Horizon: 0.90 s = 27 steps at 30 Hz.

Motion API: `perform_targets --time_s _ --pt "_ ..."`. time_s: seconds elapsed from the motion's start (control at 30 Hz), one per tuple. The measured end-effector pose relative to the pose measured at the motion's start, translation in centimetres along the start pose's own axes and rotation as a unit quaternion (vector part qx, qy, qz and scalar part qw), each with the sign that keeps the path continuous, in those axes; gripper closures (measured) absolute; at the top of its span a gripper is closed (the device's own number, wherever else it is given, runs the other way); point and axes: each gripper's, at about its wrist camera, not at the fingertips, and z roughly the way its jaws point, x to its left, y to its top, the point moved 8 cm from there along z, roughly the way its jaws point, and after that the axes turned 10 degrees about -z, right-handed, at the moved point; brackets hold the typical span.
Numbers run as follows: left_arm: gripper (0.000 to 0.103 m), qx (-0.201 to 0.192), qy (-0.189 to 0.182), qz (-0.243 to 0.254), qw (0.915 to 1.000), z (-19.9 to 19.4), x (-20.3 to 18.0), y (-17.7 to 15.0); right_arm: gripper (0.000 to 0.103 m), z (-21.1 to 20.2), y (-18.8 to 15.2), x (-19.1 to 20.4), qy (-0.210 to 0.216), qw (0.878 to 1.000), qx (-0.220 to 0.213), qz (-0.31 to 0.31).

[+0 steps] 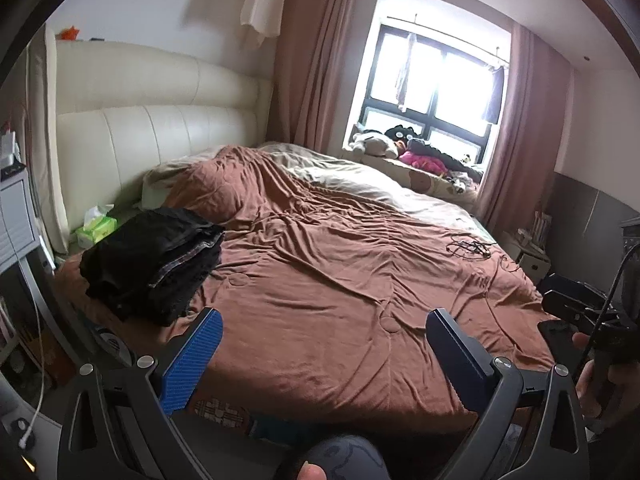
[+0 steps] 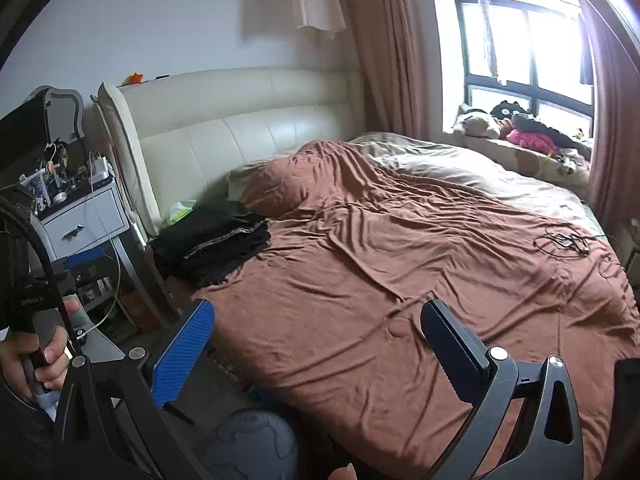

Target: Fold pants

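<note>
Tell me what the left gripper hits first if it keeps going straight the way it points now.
Most likely the brown bedspread. The left gripper is open, empty, and aimed over the middle of the bed. The stack of dark folded pants lies left of that line. Depth is hard to judge.

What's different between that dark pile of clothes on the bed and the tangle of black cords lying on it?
The dark pile of clothes is bulky, stacked cloth; the tangle of black cords is thin, loose and flat. The pile sits at the bed's near side by the green tissue pack; the cords lie at the far side toward the window. Both are black and rest on the brown bedspread, and neither pair of tongs touches them.
</note>
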Motion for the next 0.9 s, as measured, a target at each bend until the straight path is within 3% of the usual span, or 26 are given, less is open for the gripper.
perform_targets --time_s 0.9 --pt "0.000 -0.043 0.007 0.061 0.9972 -5.6 -3.8 -6.7 0.000 -8.1 -8.1 2.8 -0.071 0.996 -0.039 0.025"
